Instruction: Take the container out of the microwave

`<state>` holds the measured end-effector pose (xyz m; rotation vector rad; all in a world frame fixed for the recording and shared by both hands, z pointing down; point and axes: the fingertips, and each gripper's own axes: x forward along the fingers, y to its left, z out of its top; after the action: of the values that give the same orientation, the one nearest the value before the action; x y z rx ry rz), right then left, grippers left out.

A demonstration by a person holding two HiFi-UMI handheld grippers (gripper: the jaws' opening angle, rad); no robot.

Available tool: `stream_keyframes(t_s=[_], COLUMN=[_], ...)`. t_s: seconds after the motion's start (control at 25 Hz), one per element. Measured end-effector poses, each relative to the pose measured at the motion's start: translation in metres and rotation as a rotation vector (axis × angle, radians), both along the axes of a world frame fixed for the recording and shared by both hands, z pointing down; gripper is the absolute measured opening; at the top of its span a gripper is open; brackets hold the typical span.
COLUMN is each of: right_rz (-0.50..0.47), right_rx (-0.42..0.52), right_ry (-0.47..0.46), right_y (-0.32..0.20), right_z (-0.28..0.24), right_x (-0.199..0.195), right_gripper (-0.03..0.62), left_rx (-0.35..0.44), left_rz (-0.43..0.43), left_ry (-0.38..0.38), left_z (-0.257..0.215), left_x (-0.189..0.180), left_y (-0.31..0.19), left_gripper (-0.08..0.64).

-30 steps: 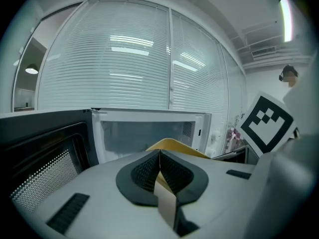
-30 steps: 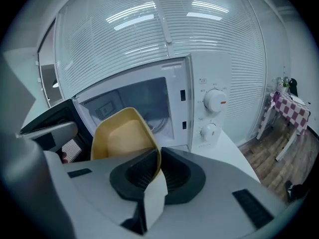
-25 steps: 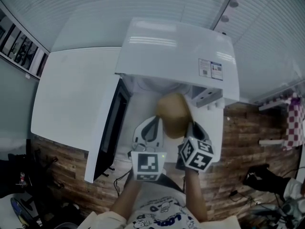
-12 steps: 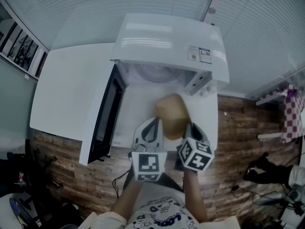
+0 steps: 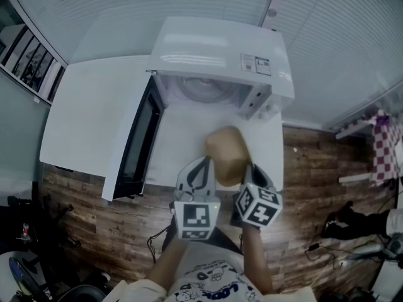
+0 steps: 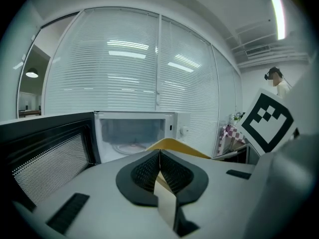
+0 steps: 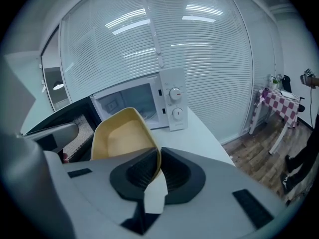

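The yellow container (image 5: 228, 156) hangs clear of the open microwave (image 5: 220, 46), above the white table (image 5: 182, 131). The left gripper (image 5: 203, 167) and right gripper (image 5: 257, 170) each pinch its rim. Removal looks finished; next, probably, a level set-down on the table.

surface: white table (image 5: 94, 118) | on it: white microwave (image 5: 220, 52), door open, at far edge

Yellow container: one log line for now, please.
yellow plastic container: outside white microwave | left gripper: shut on its rim | right gripper: same
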<state>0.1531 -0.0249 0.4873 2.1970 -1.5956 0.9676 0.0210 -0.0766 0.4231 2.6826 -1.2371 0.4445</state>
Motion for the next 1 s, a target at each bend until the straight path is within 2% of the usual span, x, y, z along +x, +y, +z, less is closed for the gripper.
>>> stream_keyframes(t_s=[1.0], right_rz=[-0.03], right_rx=[0.006], right_ry=[-0.015], right_y=[0.045], right_z=[-0.004], right_x=[-0.001], right_gripper=[0.034], left_rx=[0.027], left_rz=[-0.02], left_ry=[-0.003], left_z=[-0.012], left_x=[0.001], left_y=[0.048], left_gripper=[0.043])
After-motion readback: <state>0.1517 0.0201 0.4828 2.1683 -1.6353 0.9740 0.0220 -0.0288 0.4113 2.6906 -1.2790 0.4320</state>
